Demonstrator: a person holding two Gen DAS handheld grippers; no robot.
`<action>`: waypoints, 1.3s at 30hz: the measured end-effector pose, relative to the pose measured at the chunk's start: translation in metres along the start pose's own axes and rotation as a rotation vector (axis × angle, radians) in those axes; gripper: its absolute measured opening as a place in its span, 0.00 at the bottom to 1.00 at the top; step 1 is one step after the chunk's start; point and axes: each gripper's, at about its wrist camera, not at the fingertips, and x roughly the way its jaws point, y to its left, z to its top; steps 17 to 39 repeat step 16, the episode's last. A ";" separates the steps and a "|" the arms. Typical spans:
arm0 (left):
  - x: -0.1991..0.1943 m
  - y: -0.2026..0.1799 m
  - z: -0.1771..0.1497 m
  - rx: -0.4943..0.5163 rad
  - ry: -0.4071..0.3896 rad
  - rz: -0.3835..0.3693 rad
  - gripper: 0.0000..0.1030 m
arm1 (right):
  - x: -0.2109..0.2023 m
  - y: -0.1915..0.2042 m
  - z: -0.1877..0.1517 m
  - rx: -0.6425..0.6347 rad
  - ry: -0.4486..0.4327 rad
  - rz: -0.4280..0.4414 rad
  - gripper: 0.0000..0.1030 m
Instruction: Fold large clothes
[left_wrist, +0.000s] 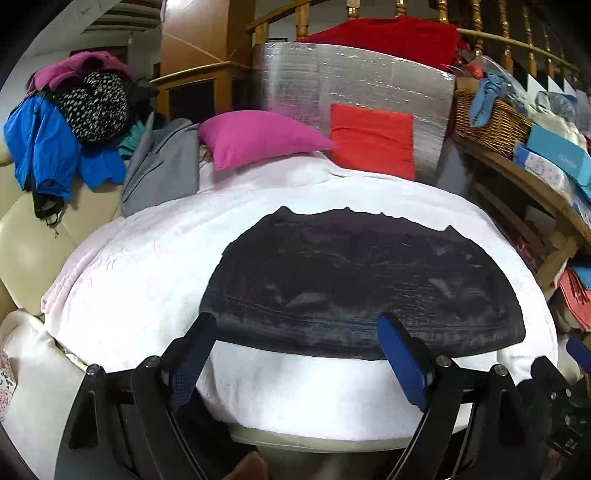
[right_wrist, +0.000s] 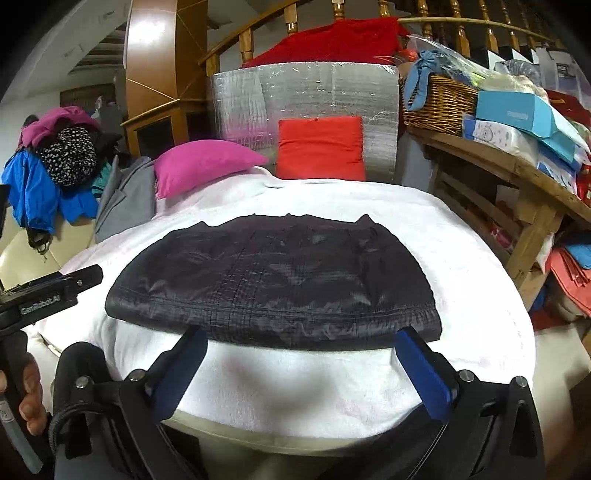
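Note:
A dark, shiny garment (left_wrist: 354, 280) lies folded flat on the white blanket (left_wrist: 140, 280), its near edge a thick straight fold. In the left wrist view my left gripper (left_wrist: 297, 325) hovers at that near edge, open, nothing between its blue pads. The right wrist view shows the same garment (right_wrist: 273, 280) on the blanket (right_wrist: 461, 258). My right gripper (right_wrist: 301, 338) stands wide open just short of the near fold, holding nothing. The left gripper's body and a hand on its handle (right_wrist: 33, 391) show at the left of the right wrist view.
A pink pillow (left_wrist: 255, 136) and a red cushion (left_wrist: 371, 138) lie behind the garment against a silver foil panel (left_wrist: 354, 77). A heap of clothes (left_wrist: 74, 122) sits on the cream seat at the left. A wooden shelf with a wicker basket (left_wrist: 487, 118) and boxes stands right.

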 end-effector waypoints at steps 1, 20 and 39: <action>-0.001 -0.002 0.000 0.010 -0.007 0.006 0.87 | 0.000 -0.001 0.000 0.001 -0.002 -0.002 1.00; -0.009 -0.026 -0.010 0.092 -0.038 -0.026 0.94 | 0.009 -0.010 -0.003 0.025 0.001 -0.053 1.00; -0.009 -0.026 -0.010 0.092 -0.038 -0.026 0.94 | 0.009 -0.010 -0.003 0.025 0.001 -0.053 1.00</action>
